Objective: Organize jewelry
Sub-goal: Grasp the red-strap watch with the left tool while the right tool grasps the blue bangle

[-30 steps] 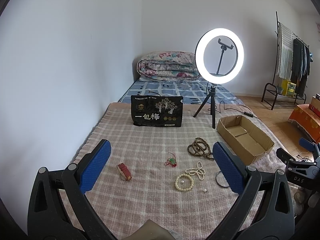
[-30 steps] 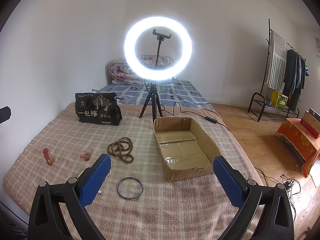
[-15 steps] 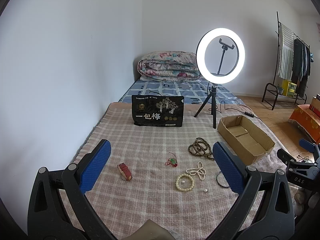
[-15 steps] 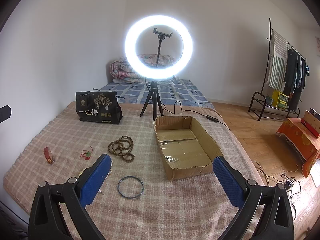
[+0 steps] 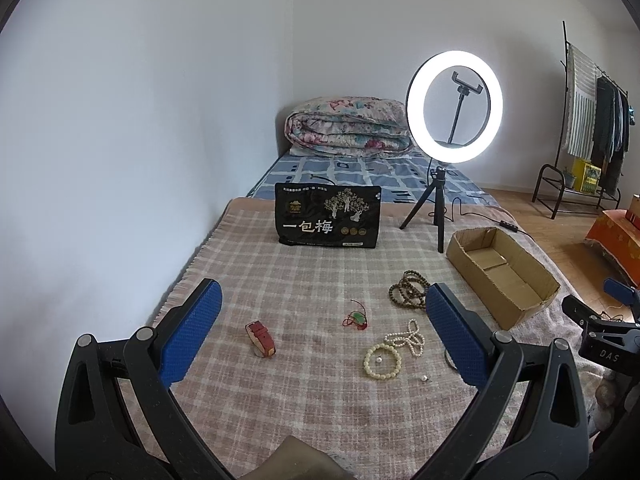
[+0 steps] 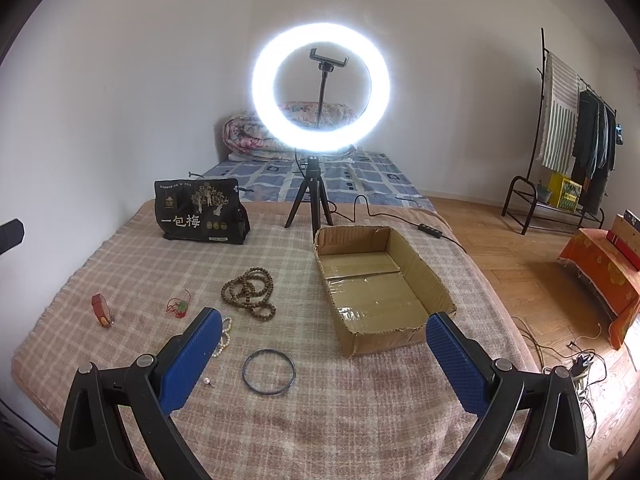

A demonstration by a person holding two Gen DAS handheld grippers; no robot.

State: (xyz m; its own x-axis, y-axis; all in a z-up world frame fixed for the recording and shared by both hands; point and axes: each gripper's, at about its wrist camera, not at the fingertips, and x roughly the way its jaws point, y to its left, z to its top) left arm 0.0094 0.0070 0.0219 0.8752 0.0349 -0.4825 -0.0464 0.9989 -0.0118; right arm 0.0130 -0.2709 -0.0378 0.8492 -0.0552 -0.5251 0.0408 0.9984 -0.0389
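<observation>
Jewelry lies on a plaid blanket: a red watch, a red-corded green pendant, a cream bead bracelet, a pearl necklace, brown prayer beads and a dark bangle. An open cardboard box sits to the right. My left gripper is open and empty above the blanket, before the watch and bracelet. My right gripper is open and empty, over the bangle and the box's near end.
A black snack bag stands behind the jewelry. A lit ring light on a tripod stands behind the box, its cable trailing right. A folded quilt lies at the far end. A clothes rack stands on the wooden floor.
Both grippers have shifted only slightly; the scene has drifted a little in each view. Nothing was grasped or moved.
</observation>
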